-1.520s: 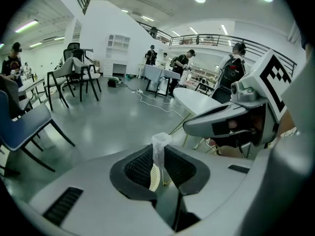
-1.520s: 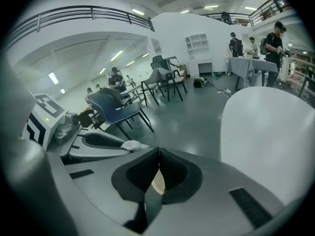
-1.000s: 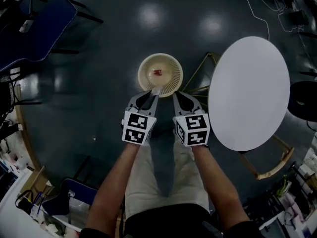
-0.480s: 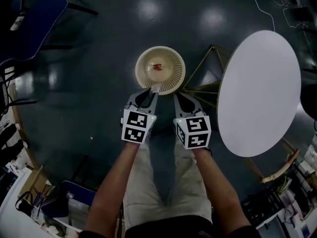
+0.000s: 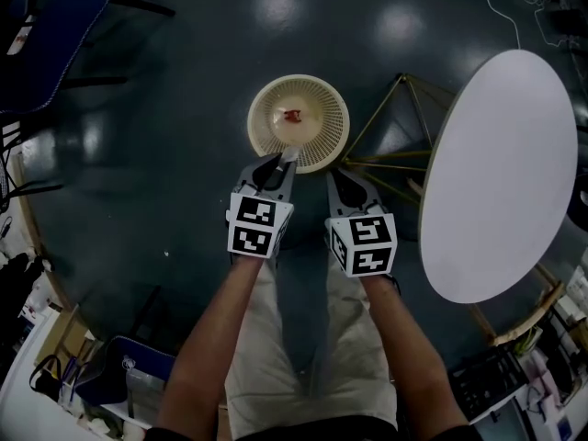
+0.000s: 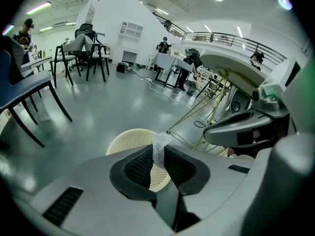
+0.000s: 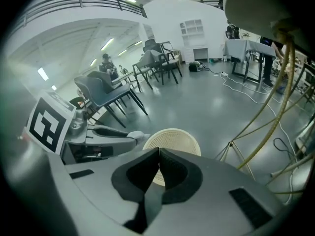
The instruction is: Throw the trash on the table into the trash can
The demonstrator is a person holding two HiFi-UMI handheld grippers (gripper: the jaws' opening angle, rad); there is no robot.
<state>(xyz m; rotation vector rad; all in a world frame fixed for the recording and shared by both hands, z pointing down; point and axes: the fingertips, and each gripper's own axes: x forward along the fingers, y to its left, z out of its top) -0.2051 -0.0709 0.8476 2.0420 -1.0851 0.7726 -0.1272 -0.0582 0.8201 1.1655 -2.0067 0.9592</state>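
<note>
Trash, a pale crumpled scrap (image 6: 159,141), sits pinched in the narrowly parted jaws of the left gripper (image 5: 279,161) at the near rim of the trash can (image 5: 333,97), with the right gripper (image 7: 158,167) closed on nothing; the drop looks imminent, needing a reach over the can's mouth, then release.

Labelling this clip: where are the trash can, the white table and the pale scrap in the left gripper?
trash can (image 5: 333,122), head view, ribbed inner wall.
white table (image 5: 501,173), head view, bare tabletop.
pale scrap (image 6: 158,149), left gripper view, its middle.
</note>
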